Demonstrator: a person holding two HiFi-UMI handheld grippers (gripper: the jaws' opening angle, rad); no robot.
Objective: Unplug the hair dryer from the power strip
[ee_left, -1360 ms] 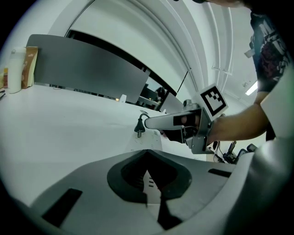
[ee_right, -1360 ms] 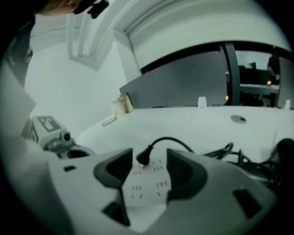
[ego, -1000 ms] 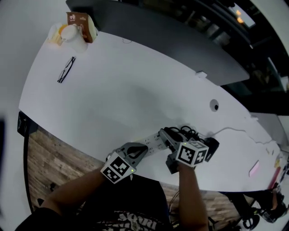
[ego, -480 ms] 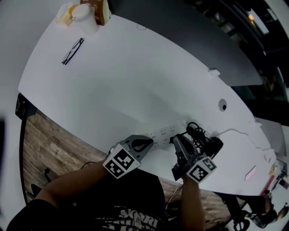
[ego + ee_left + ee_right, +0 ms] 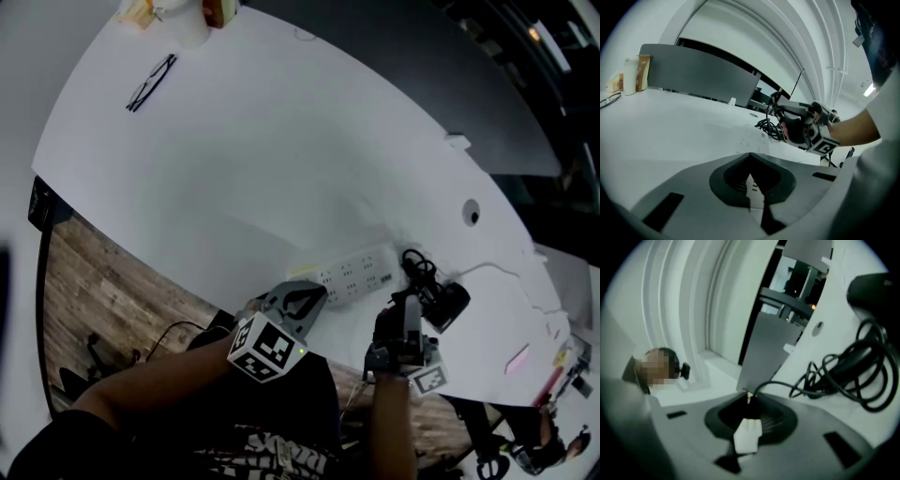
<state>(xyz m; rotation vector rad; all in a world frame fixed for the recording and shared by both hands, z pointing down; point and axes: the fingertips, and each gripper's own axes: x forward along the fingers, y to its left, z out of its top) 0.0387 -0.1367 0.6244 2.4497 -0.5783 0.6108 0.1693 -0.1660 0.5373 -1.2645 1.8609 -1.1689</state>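
Observation:
A white power strip [image 5: 356, 272] lies near the table's front edge. My left gripper [image 5: 302, 298] is shut on its near left end, which shows as a white sliver between the jaws of that gripper [image 5: 751, 180]. My right gripper [image 5: 405, 314] is lifted off the table to the right of the strip. Its jaws have just been closing and are shut on the black plug [image 5: 752, 411], whose metal prong [image 5: 749, 397] points into free air. The coiled black cord [image 5: 843, 371] runs from the plug to the black hair dryer [image 5: 445, 302], which lies on the table.
Glasses [image 5: 150, 82] and cups with a carton [image 5: 211, 9] sit at the far left of the white table [image 5: 234, 169]. A cable hole [image 5: 473, 214] lies beyond the dryer, a pink item [image 5: 518, 359] to the right. A grey partition [image 5: 703, 75] bounds the far side. Wooden floor [image 5: 103, 300] lies below the front edge.
My right gripper has risen and drawn back from the power strip toward the table's front edge, turning level with the plug in it. The left gripper has stayed at the strip's end.

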